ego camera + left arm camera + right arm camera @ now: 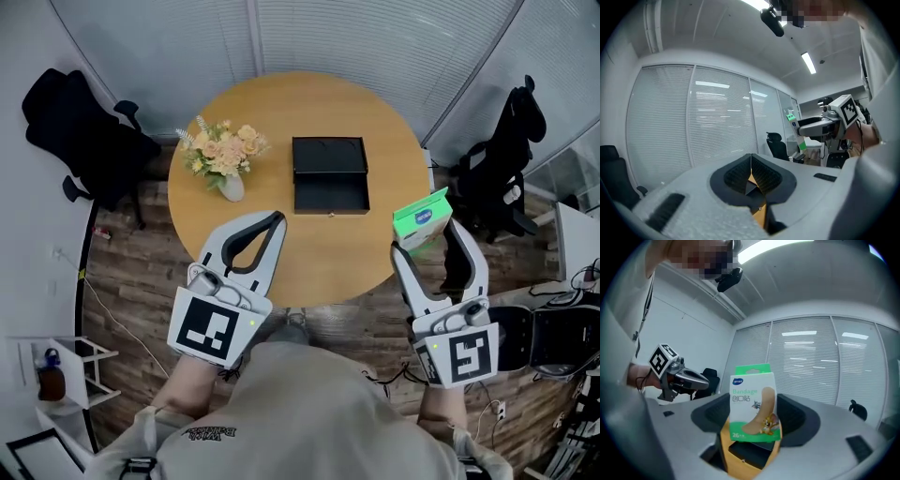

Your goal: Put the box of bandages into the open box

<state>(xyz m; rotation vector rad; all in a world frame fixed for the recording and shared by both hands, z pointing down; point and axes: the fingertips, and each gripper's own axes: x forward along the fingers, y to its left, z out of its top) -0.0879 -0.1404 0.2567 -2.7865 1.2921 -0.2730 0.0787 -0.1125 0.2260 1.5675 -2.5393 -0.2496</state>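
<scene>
A green and white box of bandages [421,220] is held upright off the table's right edge, with my right gripper [431,239] shut on it. In the right gripper view the bandage box [753,403] fills the gap between the jaws, above the black box [746,454]. The open black box [329,174] lies at the middle of the round wooden table [281,253], its lid folded back. My left gripper [269,225] hovers over the table's front left, shut and holding nothing; the left gripper view shows its pads [751,174] pressed together.
A white vase of pale flowers [222,156] stands on the table left of the black box. Black office chairs stand at the left [75,131] and right [502,159] of the table. A white shelf [56,370] sits on the floor at lower left.
</scene>
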